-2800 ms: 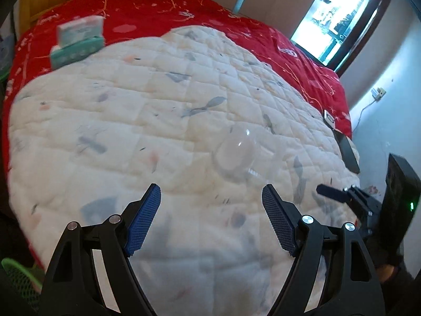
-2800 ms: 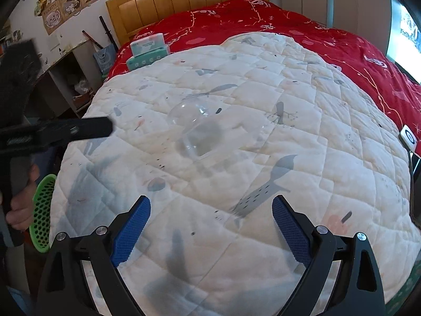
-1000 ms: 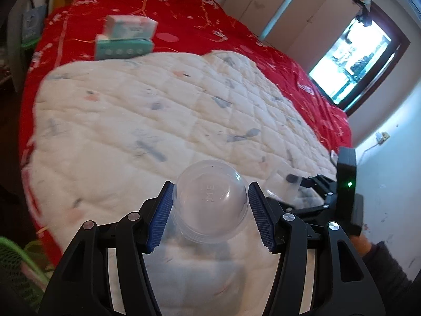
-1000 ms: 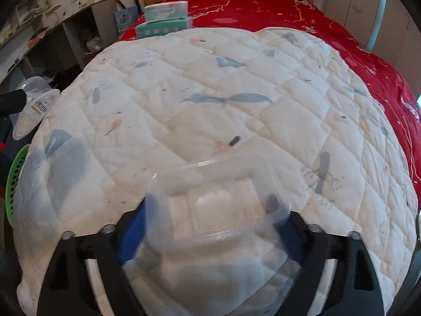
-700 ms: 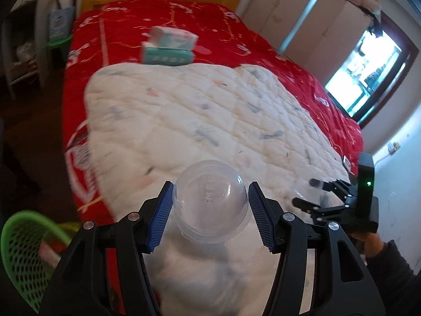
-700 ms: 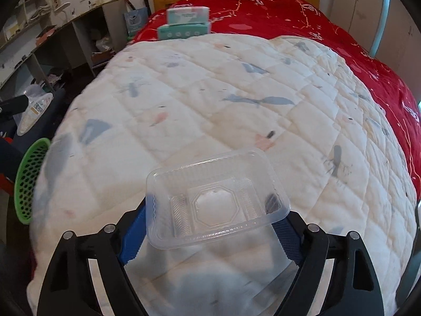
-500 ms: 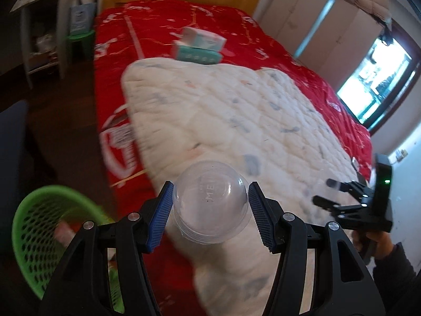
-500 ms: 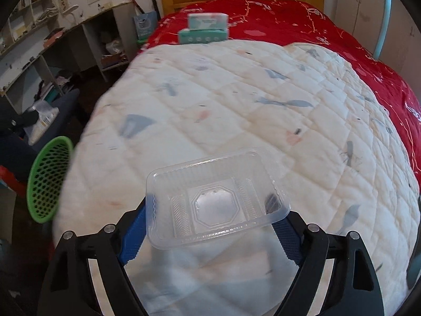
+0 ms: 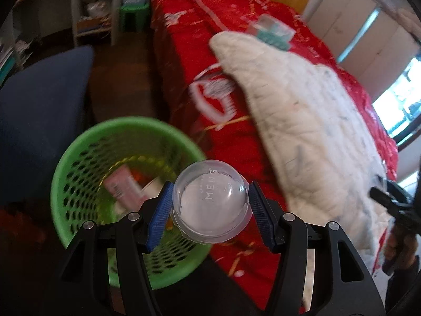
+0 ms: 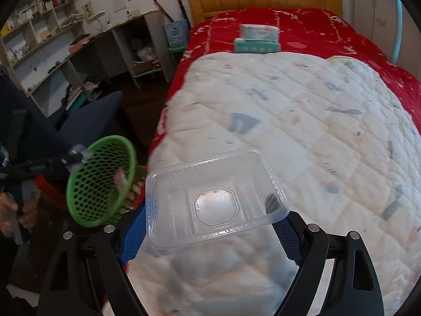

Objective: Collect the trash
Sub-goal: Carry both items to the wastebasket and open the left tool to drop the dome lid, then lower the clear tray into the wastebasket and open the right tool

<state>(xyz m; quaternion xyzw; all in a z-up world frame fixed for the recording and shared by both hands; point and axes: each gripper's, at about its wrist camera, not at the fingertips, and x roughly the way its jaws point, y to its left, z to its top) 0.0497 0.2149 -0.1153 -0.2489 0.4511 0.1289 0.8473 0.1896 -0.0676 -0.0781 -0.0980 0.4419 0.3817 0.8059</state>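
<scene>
My left gripper is shut on a clear plastic dome cup, its blue pads pressing both sides. The cup hangs over the right rim of a green mesh trash basket on the floor; a pink tube and other scraps lie inside. My right gripper is shut on a clear rectangular plastic tray, held above the near corner of the white quilt. In the right wrist view the green basket sits at lower left, with the left gripper blurred above it.
The bed with its red cover runs beside the basket. Tissue packs lie near the headboard. A dark blue chair stands left of the basket. Shelves and a desk line the left wall.
Carrying the cup, my left gripper swung left off the bed and down until the basket lies beneath it. My right gripper moved left and up with the tray toward the bed's edge.
</scene>
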